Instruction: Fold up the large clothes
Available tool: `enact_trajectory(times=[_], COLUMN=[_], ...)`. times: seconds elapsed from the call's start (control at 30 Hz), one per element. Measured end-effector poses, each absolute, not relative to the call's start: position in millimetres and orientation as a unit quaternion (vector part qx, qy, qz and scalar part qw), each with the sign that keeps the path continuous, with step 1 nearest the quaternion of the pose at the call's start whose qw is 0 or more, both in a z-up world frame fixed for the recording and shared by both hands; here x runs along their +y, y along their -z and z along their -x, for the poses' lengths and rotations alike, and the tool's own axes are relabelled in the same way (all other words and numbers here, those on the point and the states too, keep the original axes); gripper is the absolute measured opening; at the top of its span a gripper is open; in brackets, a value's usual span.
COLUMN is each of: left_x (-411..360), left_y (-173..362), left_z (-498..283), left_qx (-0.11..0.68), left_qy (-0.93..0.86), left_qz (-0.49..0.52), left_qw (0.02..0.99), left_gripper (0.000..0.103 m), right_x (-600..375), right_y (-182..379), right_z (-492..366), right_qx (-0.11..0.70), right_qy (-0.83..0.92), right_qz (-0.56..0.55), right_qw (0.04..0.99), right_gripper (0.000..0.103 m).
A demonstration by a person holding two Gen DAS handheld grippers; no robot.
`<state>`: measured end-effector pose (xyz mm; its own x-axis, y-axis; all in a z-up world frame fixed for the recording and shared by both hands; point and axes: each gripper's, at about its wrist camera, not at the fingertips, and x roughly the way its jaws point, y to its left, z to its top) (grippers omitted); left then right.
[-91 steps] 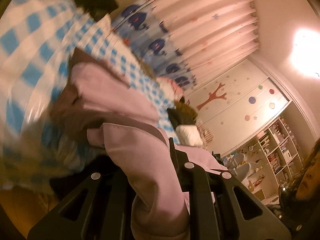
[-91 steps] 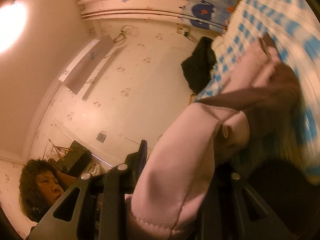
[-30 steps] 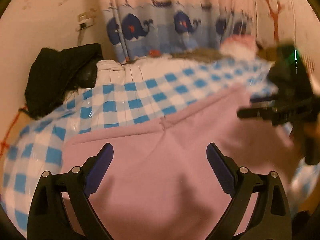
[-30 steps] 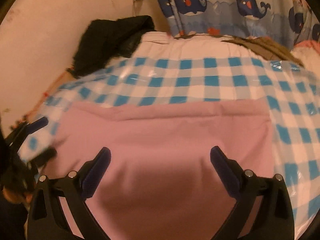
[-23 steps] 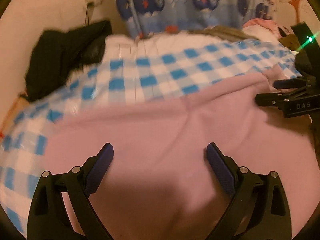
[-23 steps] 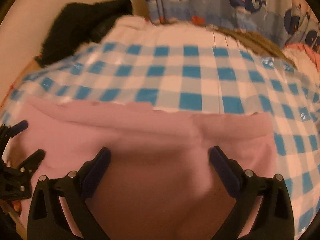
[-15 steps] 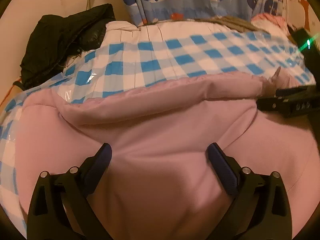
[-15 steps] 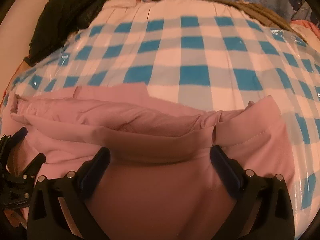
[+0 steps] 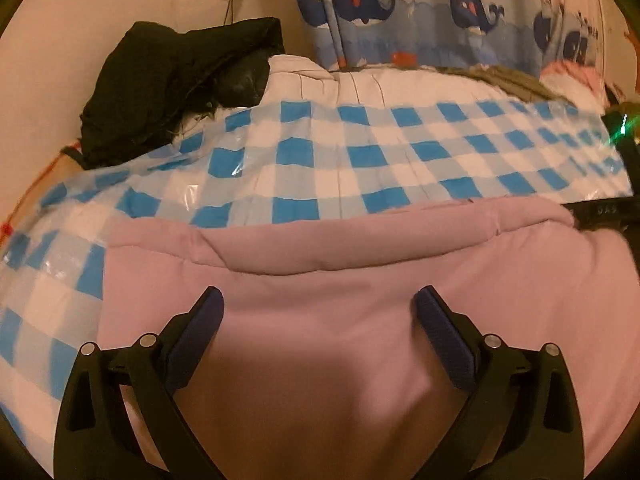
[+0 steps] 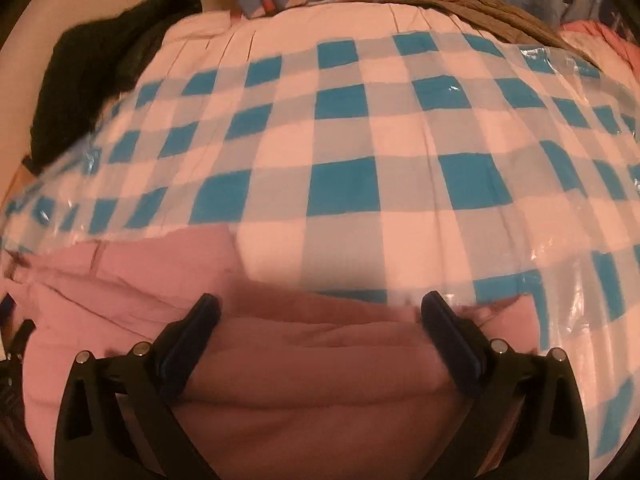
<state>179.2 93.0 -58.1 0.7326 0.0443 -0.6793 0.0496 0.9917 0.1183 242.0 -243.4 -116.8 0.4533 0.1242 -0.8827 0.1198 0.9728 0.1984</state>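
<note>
both grippers, left (image 9: 318, 312) and right (image 10: 320, 318), now spread wide, holding nothing | pink garment (image 9: 360, 320) dropped onto checkered sheet (image 9: 320, 160), far edge doubled over | fold landed, probably smoothing next

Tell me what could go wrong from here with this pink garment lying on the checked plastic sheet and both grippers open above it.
The pink garment has a bunched, rolled far edge; folding now could trap those wrinkles. The checked plastic sheet looks glossy and crinkled, so the cloth may slide or a finger may snag the sheet when the left gripper or right gripper closes. Both are open and grip nothing, so a shallow pinch might catch only one layer.
</note>
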Motion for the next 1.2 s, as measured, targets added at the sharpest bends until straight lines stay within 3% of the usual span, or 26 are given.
enact_trajectory(times=[0.43, 0.63, 0.77, 0.83, 0.97, 1.2], left_x=[89, 87, 87, 86, 87, 81], left_y=[76, 78, 77, 77, 72, 53], left_z=[-168, -169, -167, -166, -164, -173], left_qx=[0.334, 0.334, 0.33, 0.329, 0.325, 0.354], left_qy=[0.001, -0.003, -0.005, -0.006, -0.003, -0.002], left_qz=[-0.056, -0.066, -0.069, -0.07, -0.067, -0.106], left_qw=[0.941, 0.94, 0.941, 0.942, 0.943, 0.929], left_gripper=[0.093, 0.093, 0.093, 0.093, 0.093, 0.093], right_x=[-256, -233, -186, -166, -160, -174], right_y=[126, 68, 47, 55, 128, 134], right_z=[-232, -219, -235, -248, -264, -256], right_qx=[0.493, 0.423, 0.429, 0.446, 0.528, 0.511], right_qy=[-0.032, -0.032, -0.068, -0.078, -0.081, -0.089], right_qz=[-0.172, -0.11, -0.051, -0.028, -0.052, -0.089], right_qw=[0.852, 0.899, 0.899, 0.891, 0.844, 0.85], right_gripper=[0.096, 0.096, 0.096, 0.096, 0.096, 0.096])
